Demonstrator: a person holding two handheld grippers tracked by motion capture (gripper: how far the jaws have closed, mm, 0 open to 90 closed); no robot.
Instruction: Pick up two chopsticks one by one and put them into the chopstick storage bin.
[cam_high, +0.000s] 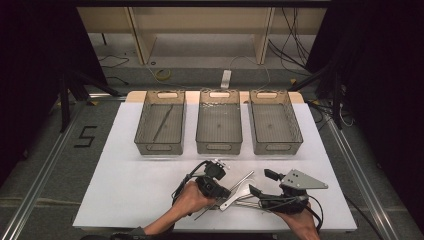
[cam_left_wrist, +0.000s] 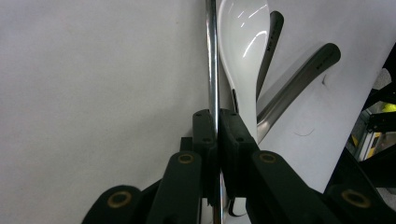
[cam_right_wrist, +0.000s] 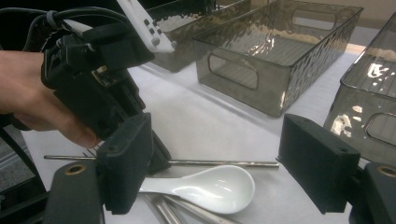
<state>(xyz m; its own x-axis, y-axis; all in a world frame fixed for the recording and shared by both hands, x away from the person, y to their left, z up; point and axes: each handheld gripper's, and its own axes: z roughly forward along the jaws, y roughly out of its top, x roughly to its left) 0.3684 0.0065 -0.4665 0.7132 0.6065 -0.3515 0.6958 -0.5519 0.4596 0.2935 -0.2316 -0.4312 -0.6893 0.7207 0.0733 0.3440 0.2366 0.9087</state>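
We see the left tongs (cam_left_wrist: 218, 135) clamped tight on a thin steel chopstick (cam_left_wrist: 212, 60), which lies flat on the white counter (cam_high: 125, 185) near its front edge, a little right of the middle. Just beside the chopstick rests a white ceramic spoon (cam_right_wrist: 219, 186), with dark-handled cutlery (cam_left_wrist: 299, 77) under it. Our right tongs (cam_right_wrist: 215, 163) stand wide apart with nothing between them, hovering above the spoon. Three clear grey bins (cam_high: 219, 127) sit in a row toward the counter's far edge; the left one (cam_high: 161, 122) holds a chopstick.
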